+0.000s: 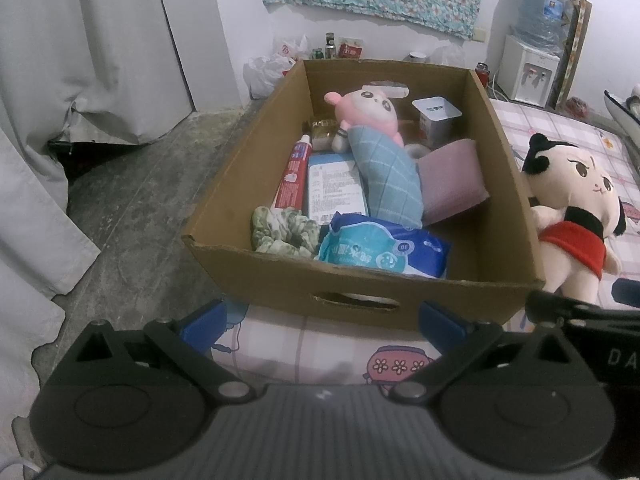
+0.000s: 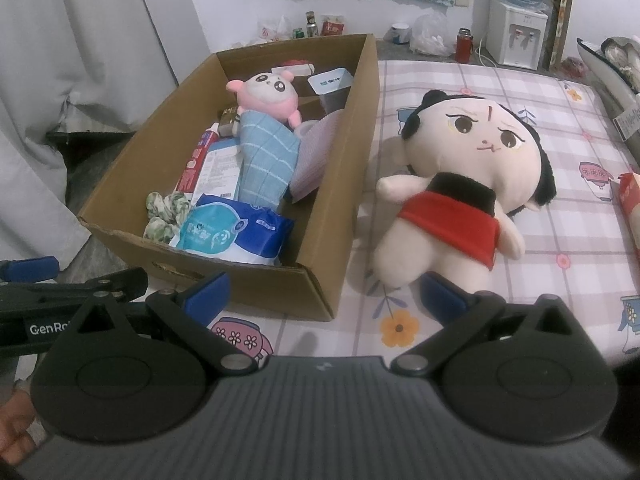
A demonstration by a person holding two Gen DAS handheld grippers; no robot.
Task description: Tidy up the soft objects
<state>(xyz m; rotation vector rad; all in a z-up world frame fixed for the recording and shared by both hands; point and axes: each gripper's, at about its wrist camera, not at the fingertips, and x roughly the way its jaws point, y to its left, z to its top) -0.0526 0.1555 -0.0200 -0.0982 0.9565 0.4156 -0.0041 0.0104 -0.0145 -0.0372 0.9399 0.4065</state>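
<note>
A cardboard box (image 1: 360, 292) (image 2: 316, 216) sits on the checked bed sheet. Inside lie a pink plush in a blue striped wrap (image 1: 380, 148) (image 2: 268, 128), a lilac folded cloth (image 1: 452, 180) (image 2: 316, 156), a green patterned scrunchie (image 1: 280, 232) (image 2: 164, 212), a blue-white soft pack (image 1: 380, 248) (image 2: 236, 232), a toothpaste tube (image 1: 292, 176) and a white carton (image 1: 336, 188). A big cream doll with black hair and red top (image 1: 572, 216) (image 2: 460, 172) lies right of the box. My left gripper (image 1: 324, 320) is open before the box. My right gripper (image 2: 324, 292) is open, near the doll's legs.
A grey curtain (image 1: 60, 100) and concrete floor (image 1: 132, 208) lie left of the bed. Bottles and bags stand along the far wall, with a water dispenser (image 2: 516, 32) at the back right. A red-and-white pack (image 2: 630, 204) lies at the bed's right edge.
</note>
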